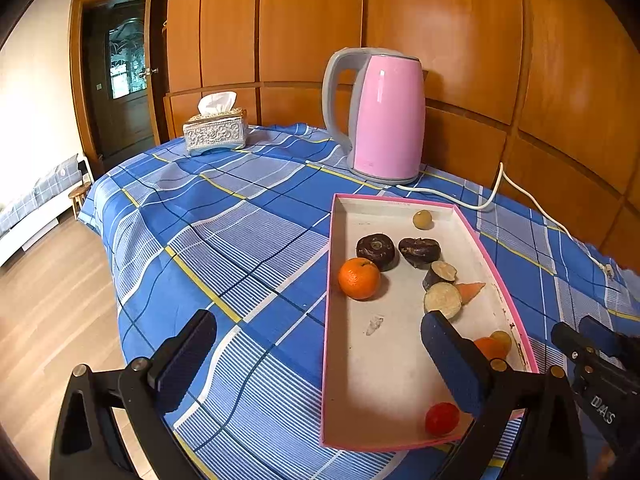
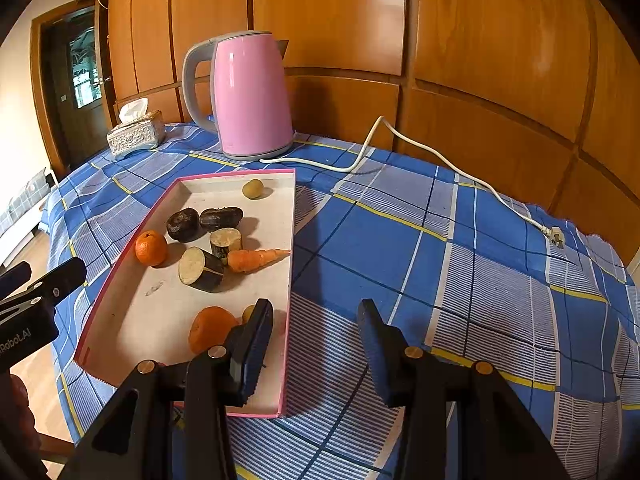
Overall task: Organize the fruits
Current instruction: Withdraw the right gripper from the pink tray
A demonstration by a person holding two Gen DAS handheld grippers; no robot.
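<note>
Bench [image 1: 240, 220] under blue plaid cloth carries pink kettle [image 1: 386, 116] at 12 o'clock and pink-rimmed tray [image 1: 329, 320] in front of it. Tray holds the produce: cut eggplant pieces [image 2: 200, 268], two dark fruits [image 2: 182, 224], carrot [image 2: 256, 260], orange [image 1: 359, 278] at its 9 o'clock edge, second orange [image 2: 210, 328] and red tomato [image 1: 441, 419] at 6 o'clock, small yellow fruit [image 1: 422, 219] at 12 o'clock. Left tool [image 1: 320, 360] hangs spread wide, gripping nothing; right tool [image 2: 316, 344] likewise apart, straddling the tray's right wall. Judgement: between picks, sorting not finished; next move needs a tool centred over one fruit, then closing. Readable: "Robot.AI" on left tool body, "DAS" on the right.
</note>
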